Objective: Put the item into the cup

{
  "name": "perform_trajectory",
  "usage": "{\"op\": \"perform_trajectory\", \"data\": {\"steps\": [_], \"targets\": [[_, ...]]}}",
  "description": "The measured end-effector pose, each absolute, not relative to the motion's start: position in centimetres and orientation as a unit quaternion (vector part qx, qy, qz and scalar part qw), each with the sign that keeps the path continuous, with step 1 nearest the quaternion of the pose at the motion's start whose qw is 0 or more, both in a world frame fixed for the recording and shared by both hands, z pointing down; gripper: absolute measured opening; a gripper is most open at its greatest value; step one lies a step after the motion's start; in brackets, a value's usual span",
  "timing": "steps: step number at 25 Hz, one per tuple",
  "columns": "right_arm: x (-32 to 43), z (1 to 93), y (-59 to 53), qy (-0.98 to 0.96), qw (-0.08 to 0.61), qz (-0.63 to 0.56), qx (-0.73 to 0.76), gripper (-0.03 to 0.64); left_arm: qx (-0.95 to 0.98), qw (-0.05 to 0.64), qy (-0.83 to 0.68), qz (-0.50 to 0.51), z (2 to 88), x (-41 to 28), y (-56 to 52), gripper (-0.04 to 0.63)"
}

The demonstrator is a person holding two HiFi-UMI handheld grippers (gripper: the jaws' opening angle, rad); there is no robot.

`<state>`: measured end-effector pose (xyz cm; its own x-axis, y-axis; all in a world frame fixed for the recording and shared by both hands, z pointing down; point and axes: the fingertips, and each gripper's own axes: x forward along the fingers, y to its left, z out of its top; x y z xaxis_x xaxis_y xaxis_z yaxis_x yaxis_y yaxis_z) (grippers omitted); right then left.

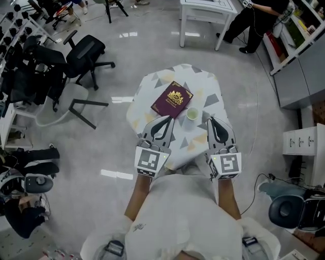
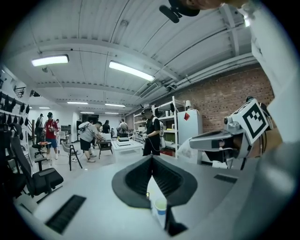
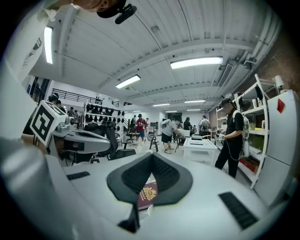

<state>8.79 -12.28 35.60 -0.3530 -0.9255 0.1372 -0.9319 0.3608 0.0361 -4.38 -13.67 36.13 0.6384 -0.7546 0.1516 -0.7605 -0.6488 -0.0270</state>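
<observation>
A maroon booklet with a gold crest (image 1: pixel 173 99) lies on the small table with a patterned cloth (image 1: pixel 203 85). A small pale cup (image 1: pixel 192 114) stands upright just right of the booklet's near corner. My left gripper (image 1: pixel 167 118) hovers at the table's near side, shut and holding nothing, its tip by the booklet's near edge. My right gripper (image 1: pixel 209 120) is level with it, also shut and holding nothing, to the right of the cup. In the left gripper view the cup (image 2: pixel 161 211) shows below the shut jaws (image 2: pixel 151 157). In the right gripper view the booklet (image 3: pixel 147 196) shows below the shut jaws (image 3: pixel 152 155).
Black office chairs (image 1: pixel 84 53) stand on the grey floor at the left. A white table (image 1: pixel 208 12) and a person in black (image 1: pixel 256 20) are at the back. A white drawer cabinet (image 1: pixel 302 142) and a chair (image 1: pixel 289 210) are to the right.
</observation>
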Motion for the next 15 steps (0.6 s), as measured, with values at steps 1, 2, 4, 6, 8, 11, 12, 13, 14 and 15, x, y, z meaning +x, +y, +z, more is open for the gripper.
{"op": "perform_trajectory", "data": {"steps": [1, 2, 4, 6, 8, 11, 12, 13, 14, 15], "targets": [[9.0, 35.8, -12.9, -0.825, 0.066, 0.027, 0.560, 0.005, 0.903, 0.021, -0.422, 0.077, 36.3, -4.0, -14.2, 0.014], [9.2, 36.1, -13.5, -0.828, 0.066, 0.031, 0.556, 0.006, 0.902, 0.022, -0.424, 0.079, 36.5, -3.6, -14.7, 0.014], [9.7, 36.7, -14.7, -0.833, 0.067, 0.036, 0.547, 0.006, 0.899, 0.023, -0.429, 0.084, 36.8, -2.9, -15.7, 0.014], [10.2, 36.8, -16.0, -0.840, 0.068, 0.035, 0.538, 0.005, 0.896, 0.025, -0.434, 0.088, 37.0, -2.2, -16.7, 0.014], [10.6, 36.9, -17.1, -0.846, 0.067, 0.038, 0.528, 0.006, 0.892, 0.027, -0.442, 0.094, 37.1, -1.6, -17.7, 0.014], [11.0, 37.4, -18.5, -0.855, 0.067, 0.050, 0.512, 0.006, 0.884, 0.033, -0.454, 0.106, 37.6, -0.9, -18.8, 0.014], [11.2, 37.7, -18.8, -0.858, 0.068, 0.054, 0.506, 0.006, 0.881, 0.036, -0.458, 0.110, 37.9, -0.7, -19.1, 0.014], [11.3, 38.1, -19.3, -0.861, 0.070, 0.059, 0.501, 0.006, 0.878, 0.039, -0.463, 0.114, 38.2, -0.5, -19.5, 0.014], [11.4, 38.6, -19.7, -0.864, 0.072, 0.064, 0.495, 0.005, 0.875, 0.042, -0.467, 0.118, 38.6, -0.4, -19.9, 0.014], [11.5, 39.1, -20.1, -0.867, 0.074, 0.069, 0.489, 0.006, 0.873, 0.045, -0.471, 0.122, 39.0, -0.2, -20.3, 0.014]]}}
